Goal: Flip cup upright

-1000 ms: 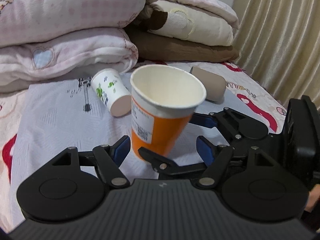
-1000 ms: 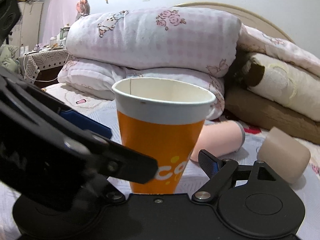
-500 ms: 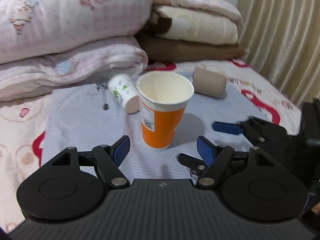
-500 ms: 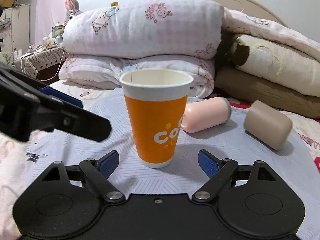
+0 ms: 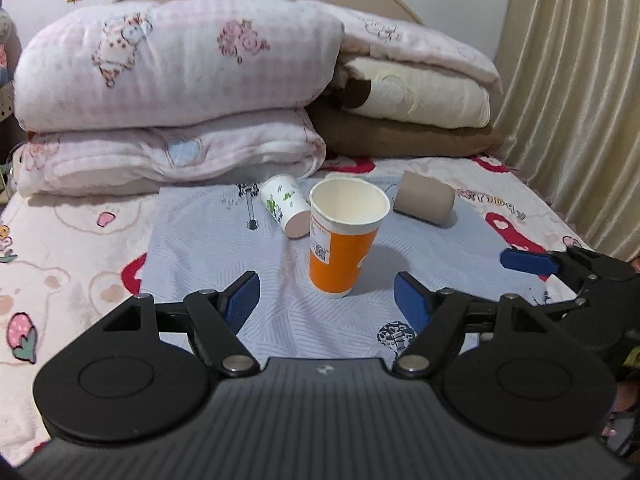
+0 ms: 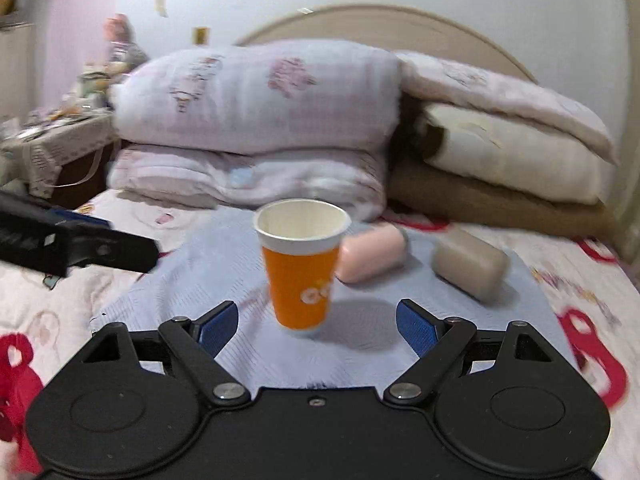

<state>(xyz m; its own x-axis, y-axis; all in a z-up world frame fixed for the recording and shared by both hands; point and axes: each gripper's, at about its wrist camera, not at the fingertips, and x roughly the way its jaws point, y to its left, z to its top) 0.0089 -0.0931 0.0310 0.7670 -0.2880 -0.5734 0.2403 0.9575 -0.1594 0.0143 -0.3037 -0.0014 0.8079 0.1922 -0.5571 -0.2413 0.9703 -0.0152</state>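
An orange paper cup (image 5: 344,240) with a white rim stands upright, mouth up, on a pale blue cloth (image 5: 208,240) on the bed. It also shows in the right wrist view (image 6: 302,272). My left gripper (image 5: 326,300) is open and empty, a short way back from the cup. My right gripper (image 6: 316,326) is open and empty, also short of the cup. The right gripper's fingers (image 5: 528,262) show at the right edge of the left wrist view. The left gripper shows at the left edge of the right wrist view (image 6: 80,246).
A white cup with green print (image 5: 286,206) lies on its side behind the orange cup. A beige cup (image 5: 424,202) lies on its side to the right. Folded quilts (image 5: 172,92) are stacked at the headboard. A curtain (image 5: 580,80) hangs at the right.
Both grippers have drawn back from the orange cup and opened wide. The cup, tilted and held a second ago, now stands free and upright on the cloth.
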